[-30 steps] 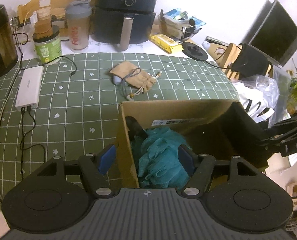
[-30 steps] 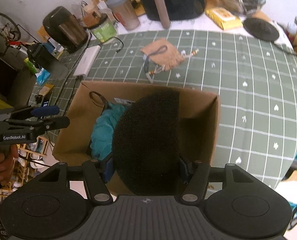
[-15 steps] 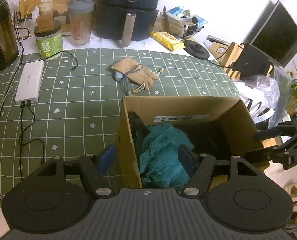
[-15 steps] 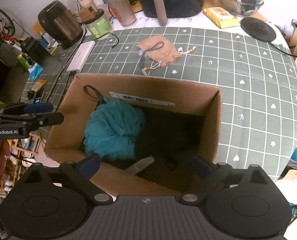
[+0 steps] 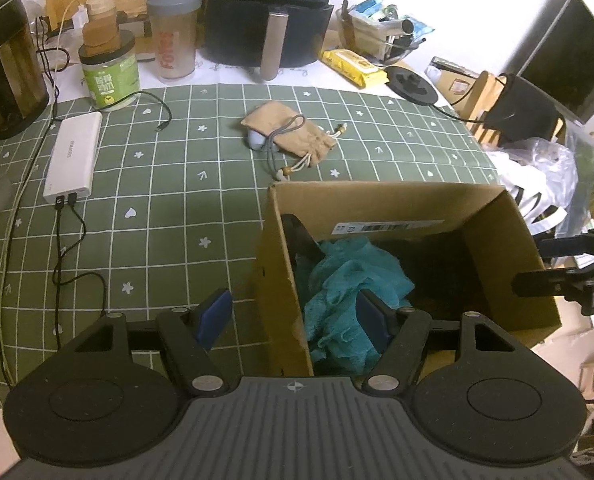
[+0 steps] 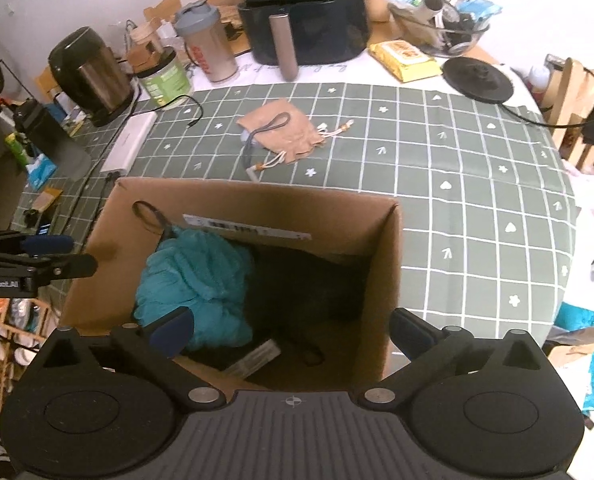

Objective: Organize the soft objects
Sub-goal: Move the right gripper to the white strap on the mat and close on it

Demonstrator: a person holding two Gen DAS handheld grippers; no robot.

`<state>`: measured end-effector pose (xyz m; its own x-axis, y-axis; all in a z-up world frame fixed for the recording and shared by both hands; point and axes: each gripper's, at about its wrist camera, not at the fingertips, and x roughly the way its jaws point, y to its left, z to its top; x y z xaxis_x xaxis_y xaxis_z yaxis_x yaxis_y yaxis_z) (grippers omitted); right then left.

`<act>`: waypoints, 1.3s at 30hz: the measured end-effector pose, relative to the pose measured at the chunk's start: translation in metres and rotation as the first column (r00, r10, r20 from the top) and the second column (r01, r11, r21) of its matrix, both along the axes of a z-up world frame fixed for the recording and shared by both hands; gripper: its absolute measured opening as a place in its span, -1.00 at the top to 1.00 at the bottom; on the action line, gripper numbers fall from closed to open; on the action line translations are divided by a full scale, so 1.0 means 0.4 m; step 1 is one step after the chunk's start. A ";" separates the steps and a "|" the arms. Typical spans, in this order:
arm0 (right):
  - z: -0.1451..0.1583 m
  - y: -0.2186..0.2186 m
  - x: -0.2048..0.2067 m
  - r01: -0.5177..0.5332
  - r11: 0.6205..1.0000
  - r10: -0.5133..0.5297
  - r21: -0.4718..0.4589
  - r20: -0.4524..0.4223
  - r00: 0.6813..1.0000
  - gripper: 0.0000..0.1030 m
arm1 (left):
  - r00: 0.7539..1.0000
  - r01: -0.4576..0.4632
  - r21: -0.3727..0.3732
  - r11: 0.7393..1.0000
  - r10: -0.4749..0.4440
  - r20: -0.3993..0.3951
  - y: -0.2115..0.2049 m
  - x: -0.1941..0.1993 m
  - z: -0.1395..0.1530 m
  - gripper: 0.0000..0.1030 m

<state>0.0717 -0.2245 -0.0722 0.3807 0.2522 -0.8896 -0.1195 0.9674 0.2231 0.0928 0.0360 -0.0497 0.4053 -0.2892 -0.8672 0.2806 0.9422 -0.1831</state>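
Observation:
An open cardboard box stands on the green checked tablecloth. Inside lie a teal mesh bath pouf on the left and a black sponge beside it. My left gripper is open and straddles the box's left wall without pressing it. My right gripper hovers over the box with its jaws opening wide and nothing gripped; its right finger is outside the right wall. A tan drawstring pouch lies on the cloth beyond the box.
Along the back stand a black air fryer, a kettle, a shaker bottle and a green jar. A white power bank with trailing cables lies left. The table edge curves on the right.
My right gripper opened and let the black sponge drop into the box beside the teal pouf. The left gripper has hardly moved and stays open.

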 end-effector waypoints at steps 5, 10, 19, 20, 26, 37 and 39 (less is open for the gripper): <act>-0.005 -0.001 -0.003 0.013 0.999 -0.011 -0.048 0.027 1.000 -1.00 | 1.000 0.004 0.000 1.000 -0.004 0.029 -0.004 0.010 0.007 -0.48; -0.005 -0.017 0.005 0.039 0.997 -0.034 -0.063 0.070 0.997 -1.00 | 0.998 0.012 0.023 1.000 -0.014 0.065 -0.021 0.026 0.020 -0.53; -0.001 -0.065 0.047 0.041 0.994 -0.027 -0.103 0.128 0.991 -1.00 | 0.989 0.033 0.083 0.996 -0.044 0.139 -0.055 0.052 0.026 -0.73; -0.001 -0.074 0.054 0.042 0.994 -0.029 -0.104 0.127 0.991 -1.00 | 0.989 0.037 0.087 0.996 -0.049 0.141 -0.058 0.057 0.026 -0.73; 0.000 -0.122 0.106 0.040 0.994 -0.027 -0.101 0.126 0.992 -1.00 | 0.984 0.053 0.138 0.989 -0.075 0.160 -0.085 0.073 0.028 -0.73; -0.026 -0.187 0.216 -0.010 0.996 0.020 -0.088 0.115 0.993 -1.00 | 0.981 0.023 0.223 0.975 -0.065 0.184 -0.115 0.101 0.037 -0.73; -0.039 -0.195 0.239 -0.022 0.996 0.031 -0.087 0.103 0.994 -1.00 | 0.980 0.016 0.243 0.970 -0.063 0.187 -0.122 0.105 0.037 -0.73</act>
